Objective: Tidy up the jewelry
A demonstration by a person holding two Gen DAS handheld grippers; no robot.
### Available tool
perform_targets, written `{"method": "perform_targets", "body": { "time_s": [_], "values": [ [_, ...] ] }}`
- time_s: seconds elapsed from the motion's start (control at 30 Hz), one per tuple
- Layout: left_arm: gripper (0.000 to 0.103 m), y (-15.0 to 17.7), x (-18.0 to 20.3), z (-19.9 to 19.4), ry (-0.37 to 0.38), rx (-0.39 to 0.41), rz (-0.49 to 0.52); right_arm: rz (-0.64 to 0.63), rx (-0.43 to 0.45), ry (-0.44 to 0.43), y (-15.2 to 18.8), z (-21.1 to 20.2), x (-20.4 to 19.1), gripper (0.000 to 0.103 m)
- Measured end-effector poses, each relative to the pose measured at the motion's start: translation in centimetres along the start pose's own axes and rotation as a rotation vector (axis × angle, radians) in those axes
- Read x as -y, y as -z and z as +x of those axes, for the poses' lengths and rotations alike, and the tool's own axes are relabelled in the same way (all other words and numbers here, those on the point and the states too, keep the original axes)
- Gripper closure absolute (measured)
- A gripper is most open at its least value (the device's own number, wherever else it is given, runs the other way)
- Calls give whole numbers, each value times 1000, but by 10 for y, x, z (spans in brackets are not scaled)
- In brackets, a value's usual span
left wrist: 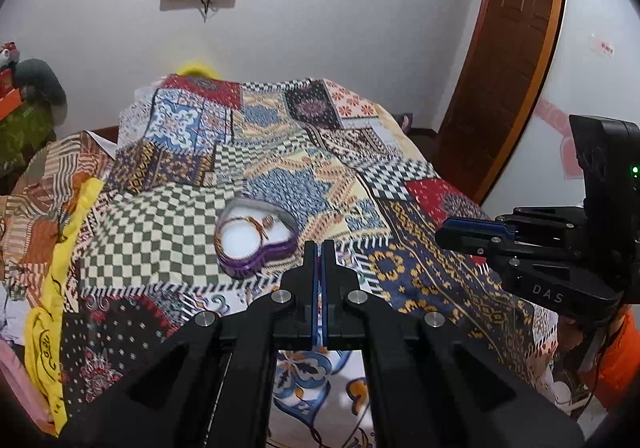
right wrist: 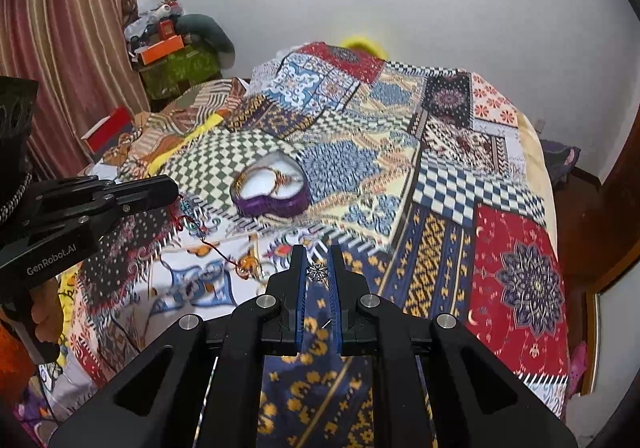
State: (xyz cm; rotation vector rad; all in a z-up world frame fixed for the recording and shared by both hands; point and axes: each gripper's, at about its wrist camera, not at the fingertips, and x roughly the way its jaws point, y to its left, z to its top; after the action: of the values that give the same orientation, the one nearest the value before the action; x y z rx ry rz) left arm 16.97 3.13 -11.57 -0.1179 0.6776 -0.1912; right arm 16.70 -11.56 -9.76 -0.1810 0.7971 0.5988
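- Nearest the lens in the right wrist view, the right gripper (right wrist: 317,271) has its jaws pinched together on a small silver star-shaped ornament (right wrist: 317,271), held at the very tips above the patchwork bedspread (right wrist: 440,184).
- Left of it in that view, the left gripper (right wrist: 173,188) reaches in from the side; a red thread bracelet (right wrist: 208,244) trails from near its tips down across the bedspread, but whether the thread is actually caught there I cannot tell.
- From its own camera the left gripper (left wrist: 319,248) shows its jaws closed flat against each other, with nothing visible between them.
- Centre, beyond both grippers, sits the purple heart-shaped box (right wrist: 272,188), open, white-lined, with a gold bangle (right wrist: 260,174) and some smaller pieces already inside.
- Handling, as I judge it: the ornament is tiny, light, rigid and spiky, so it could easily flick out of a tip grip. The thread bracelet is limp and will drag or snag, so it is best taken at its beaded middle.
- The box looks light and may slide on soft cloth if nudged, so anything going in is safer dropped from above than pushed in.
- Room: the bedspread is open on all sides of the box; the bed's right edge falls away toward a wooden door (right wrist: 616,208), well apart from the work.
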Motion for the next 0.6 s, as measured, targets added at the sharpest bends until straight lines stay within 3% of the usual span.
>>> {"method": "perform_targets", "body": {
  "time_s": [0.6],
  "values": [
    [103, -41, -46, 1, -79, 82, -25, -44, 43, -22, -61, 26, -26, 94]
  ]
}}
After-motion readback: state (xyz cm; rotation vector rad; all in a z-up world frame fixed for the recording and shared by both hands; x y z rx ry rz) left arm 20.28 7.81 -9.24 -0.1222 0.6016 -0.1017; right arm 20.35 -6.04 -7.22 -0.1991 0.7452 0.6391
